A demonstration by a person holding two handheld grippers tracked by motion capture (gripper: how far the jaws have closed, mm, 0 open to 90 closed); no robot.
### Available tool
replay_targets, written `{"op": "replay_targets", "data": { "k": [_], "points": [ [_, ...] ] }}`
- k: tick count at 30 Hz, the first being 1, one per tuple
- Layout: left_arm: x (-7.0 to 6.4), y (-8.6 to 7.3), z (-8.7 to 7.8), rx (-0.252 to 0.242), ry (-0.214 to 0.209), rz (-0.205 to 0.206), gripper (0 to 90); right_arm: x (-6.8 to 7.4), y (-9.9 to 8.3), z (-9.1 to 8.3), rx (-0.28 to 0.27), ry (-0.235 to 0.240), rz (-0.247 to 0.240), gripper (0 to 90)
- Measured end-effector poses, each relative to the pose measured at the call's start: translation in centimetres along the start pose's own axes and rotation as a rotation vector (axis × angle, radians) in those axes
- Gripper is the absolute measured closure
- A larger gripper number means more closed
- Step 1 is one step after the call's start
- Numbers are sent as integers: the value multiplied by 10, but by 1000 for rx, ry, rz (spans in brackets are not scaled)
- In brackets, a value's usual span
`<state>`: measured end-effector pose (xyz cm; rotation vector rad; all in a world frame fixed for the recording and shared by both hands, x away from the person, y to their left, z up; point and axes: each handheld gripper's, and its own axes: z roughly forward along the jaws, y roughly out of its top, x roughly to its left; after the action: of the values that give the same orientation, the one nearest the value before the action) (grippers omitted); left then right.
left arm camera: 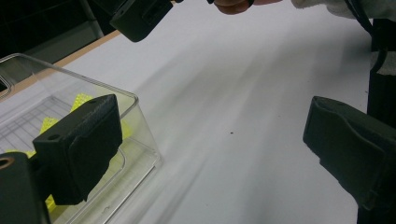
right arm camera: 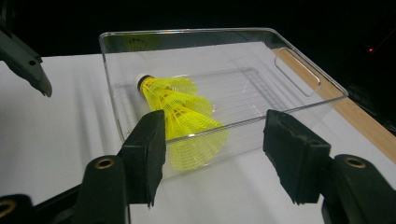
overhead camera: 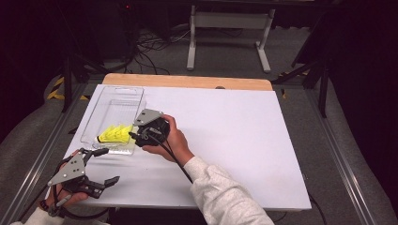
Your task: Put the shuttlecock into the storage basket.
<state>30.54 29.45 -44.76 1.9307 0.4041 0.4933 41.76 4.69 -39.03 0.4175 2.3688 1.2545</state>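
High view: clear plastic tray (overhead camera: 115,101) sits at the left of the white table (overhead camera: 225,140). Stacked yellow shuttlecocks (overhead camera: 114,134) lie inside it at its near end, in the centre-left of the frame. Right gripper (overhead camera: 134,136) hovers just beside the tray's near right corner, jaws pointing at the shuttlecocks. Left gripper (overhead camera: 105,165) sits in the lower left, jaws spread wide, holding nothing.

Left gripper view: jaws well apart, bare table between them. Tray corner (left arm camera: 135,100) at the left, yellow visible through its wall behind the left jaw. The right gripper's black body (left arm camera: 140,16) hangs at the top.

Right gripper view: jaws apart and empty, flanking the tray's near wall (right arm camera: 233,126). Shuttlecocks (right arm camera: 182,109) rest on the tray floor, cork end toward the upper left, skirts toward the camera.

Judgement: the shuttlecocks are already in the tray; neither gripper holds one. Placement looks done, or a pick-up is not yet begun; I cannot tell which.
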Motion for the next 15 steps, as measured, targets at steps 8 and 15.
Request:
{"op": "replay_targets", "data": {
  "k": [8, 15],
  "points": [
    [0, 0, 1, 3, -1, 3, 54, -3, -2, -11, -15, -33, -7, 344],
    [0, 0, 1, 8, -1, 4, 55, -7, -7, -19, -25, -49, 4, 321]
  ]
}}
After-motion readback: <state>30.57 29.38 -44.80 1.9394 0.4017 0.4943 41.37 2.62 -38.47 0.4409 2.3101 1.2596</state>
